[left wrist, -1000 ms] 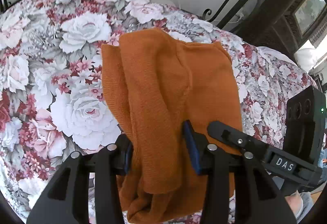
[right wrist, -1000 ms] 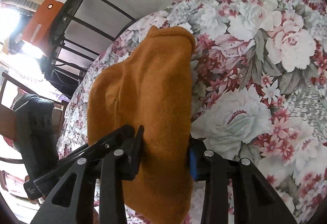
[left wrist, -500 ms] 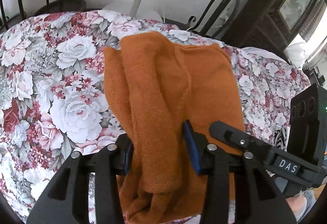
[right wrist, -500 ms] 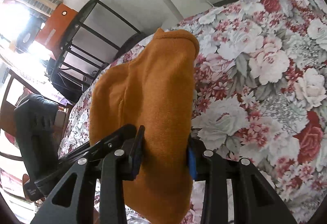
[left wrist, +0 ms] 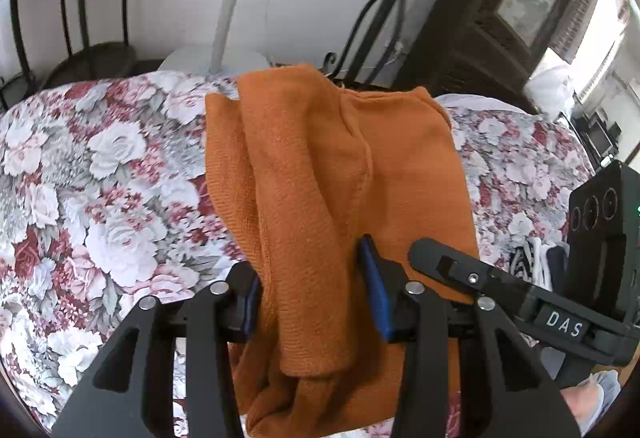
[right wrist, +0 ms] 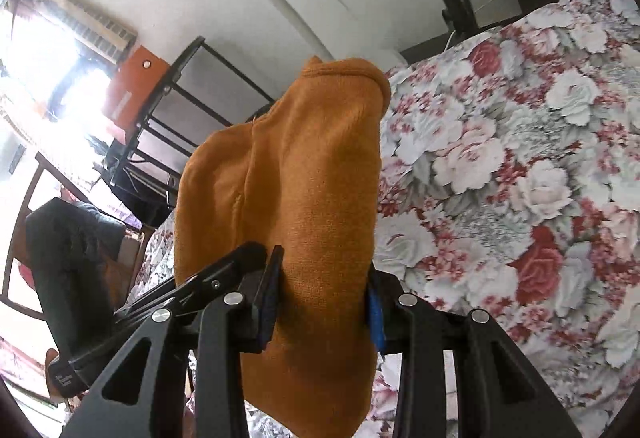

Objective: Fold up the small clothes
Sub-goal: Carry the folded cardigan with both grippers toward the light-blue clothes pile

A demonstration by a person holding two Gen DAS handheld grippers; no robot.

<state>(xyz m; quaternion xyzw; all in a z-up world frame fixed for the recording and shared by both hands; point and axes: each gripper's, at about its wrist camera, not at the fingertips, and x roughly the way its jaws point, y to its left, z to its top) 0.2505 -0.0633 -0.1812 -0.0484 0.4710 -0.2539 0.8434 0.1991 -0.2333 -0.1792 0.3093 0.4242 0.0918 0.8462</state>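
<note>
We hold the orange knit garment (left wrist: 320,174) in both hand-held grippers at once. The left hand-held gripper (left wrist: 312,302) has its blue pads clamped on a thick bunch of doubled cloth, and the right hand-held gripper (right wrist: 322,302) is likewise closed on a fold of the same garment (right wrist: 296,190). In both views the garment stretches away from the jaws over the floral bedspread (left wrist: 100,198), its far end toward the head of the bed; we cannot tell whether that end rests on the bed or hangs clear of it.

Several things could go wrong from here, in our judgement. Each grip bites a bunch of several layers, not a single edge, so an inner layer may slide out and spoil the fold when we lay it down. A loose tail hangs below the left jaws (left wrist: 304,398); it may tuck under the garment and leave a lump. The knit looks soft and stretchy, so if our two hands draw apart or move unevenly, the cloth may skew and the edges will not meet. The iron bed frame (left wrist: 360,26) stands just beyond the far end, and a loop of knit may snag on its scrollwork if we carry the garment too far forward.
</note>
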